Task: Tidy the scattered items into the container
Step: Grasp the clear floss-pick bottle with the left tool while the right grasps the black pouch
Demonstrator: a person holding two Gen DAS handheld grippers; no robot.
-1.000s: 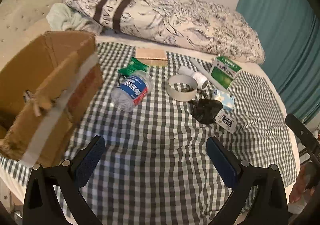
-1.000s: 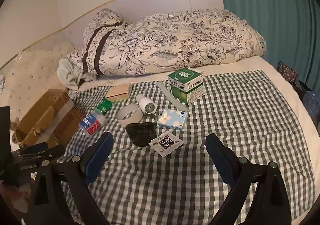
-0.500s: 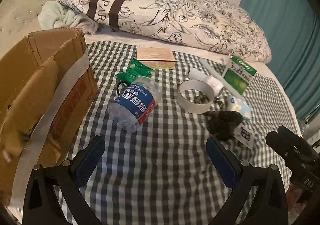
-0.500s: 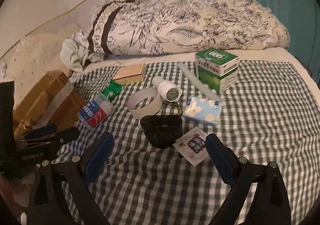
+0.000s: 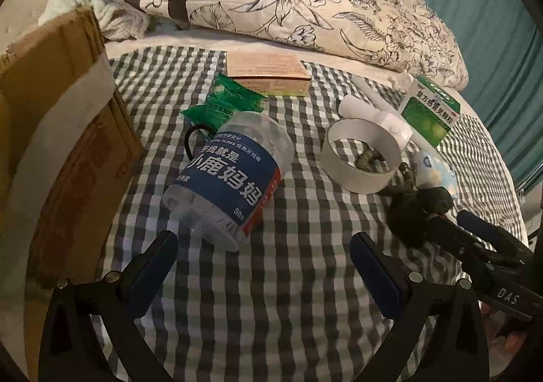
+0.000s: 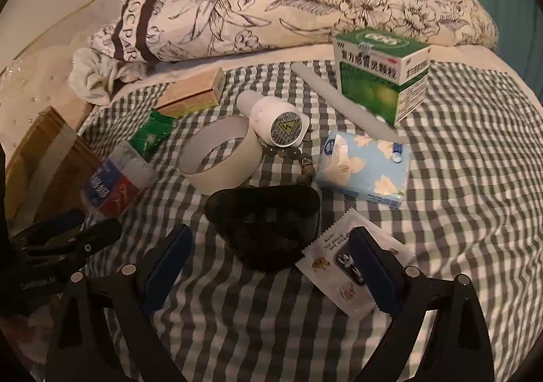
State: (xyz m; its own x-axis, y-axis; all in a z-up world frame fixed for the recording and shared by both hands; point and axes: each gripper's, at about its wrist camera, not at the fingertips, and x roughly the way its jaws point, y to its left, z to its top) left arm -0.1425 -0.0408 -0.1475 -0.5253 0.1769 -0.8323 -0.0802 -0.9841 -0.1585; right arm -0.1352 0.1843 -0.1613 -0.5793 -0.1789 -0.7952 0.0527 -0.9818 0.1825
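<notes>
A cardboard box [image 5: 51,144] stands open at the left on the checked cloth. A clear floss jar [image 5: 230,178] with a blue label lies on its side just ahead of my open left gripper [image 5: 264,273]. My right gripper [image 6: 269,270] is open, with a black pouch [image 6: 268,225] right in front of its fingers. A white printed sachet [image 6: 346,266] lies partly under its right finger. Further back lie a white tape ring [image 6: 220,158], a white bottle [image 6: 275,120], a tissue pack [image 6: 366,168], a green medicine box [image 6: 380,76], a green sachet [image 5: 224,100] and a tan box [image 5: 268,71].
A floral duvet [image 6: 305,1] and a crumpled towel [image 6: 95,76] lie along the back of the bed. A teal curtain [image 5: 492,25] hangs at the right. A bead bracelet [image 6: 302,158] and a long white strip [image 6: 342,100] rest among the items.
Both grippers have moved forward and lower over the cloth. The left one is closer to the floss jar, the right one closer to the black pouch. Nothing has been picked up.
</notes>
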